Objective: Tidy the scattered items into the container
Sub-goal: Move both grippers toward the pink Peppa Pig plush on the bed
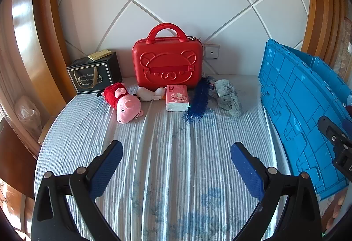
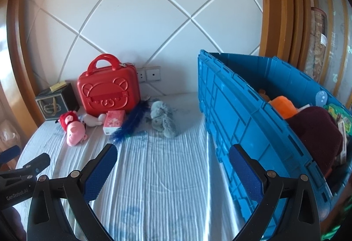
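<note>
Scattered on the striped bedsheet lie a pink pig plush in a red dress [image 1: 123, 101] [image 2: 71, 127], a small white plush [image 1: 151, 93] [image 2: 93, 119], a pink tissue pack [image 1: 177, 97] [image 2: 113, 121], a dark blue feather [image 1: 198, 99] [image 2: 132, 121] and a grey plush [image 1: 227, 97] [image 2: 164, 118]. The blue crate [image 1: 294, 108] [image 2: 239, 117] stands at the right and holds an orange plush [image 2: 283, 105], a maroon item [image 2: 316, 133] and more. My left gripper [image 1: 177, 150] and right gripper [image 2: 173, 152] hang open over bare sheet, well short of the items. Nothing is between their fingers.
A red bear-face case [image 1: 168, 60] [image 2: 109, 92] stands against the white padded headboard, with a black gift box [image 1: 94, 72] [image 2: 56, 101] to its left. Wooden bed frame curves at both sides. The other gripper shows at each view's edge.
</note>
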{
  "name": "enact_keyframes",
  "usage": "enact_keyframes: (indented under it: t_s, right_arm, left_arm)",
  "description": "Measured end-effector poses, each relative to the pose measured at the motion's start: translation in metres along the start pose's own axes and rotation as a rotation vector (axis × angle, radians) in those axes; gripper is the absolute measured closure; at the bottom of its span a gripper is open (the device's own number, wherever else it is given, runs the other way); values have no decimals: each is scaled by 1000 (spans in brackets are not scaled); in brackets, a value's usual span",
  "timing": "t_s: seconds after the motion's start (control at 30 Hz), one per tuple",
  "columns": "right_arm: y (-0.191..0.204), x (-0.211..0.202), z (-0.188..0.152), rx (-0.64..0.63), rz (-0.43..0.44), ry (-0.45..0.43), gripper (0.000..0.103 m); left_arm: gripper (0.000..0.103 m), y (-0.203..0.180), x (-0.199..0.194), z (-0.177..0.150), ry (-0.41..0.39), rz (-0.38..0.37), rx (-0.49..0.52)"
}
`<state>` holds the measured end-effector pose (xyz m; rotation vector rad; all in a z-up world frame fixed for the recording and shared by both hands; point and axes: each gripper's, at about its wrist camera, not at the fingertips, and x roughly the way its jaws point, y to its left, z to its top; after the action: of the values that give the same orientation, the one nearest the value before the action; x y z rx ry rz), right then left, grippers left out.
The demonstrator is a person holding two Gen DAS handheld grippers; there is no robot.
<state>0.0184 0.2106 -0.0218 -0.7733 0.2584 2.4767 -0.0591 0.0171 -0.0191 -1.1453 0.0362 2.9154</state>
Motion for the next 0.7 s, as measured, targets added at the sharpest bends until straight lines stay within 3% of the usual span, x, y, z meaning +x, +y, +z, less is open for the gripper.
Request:
enact_keyframes:
  t_s: [0.3,0.57,0.7]
  right_arm:
    - [2,37,7,-9,35,33,0]
    - [39,69,7,-13,42,90,0]
    - [56,93,1,-37,22,142,0]
  left_arm:
    - [3,7,26,0,33,-11,-12]
    - [3,55,72,4,75,-26,4]
    - [3,83,112,-1,141,-27,-22]
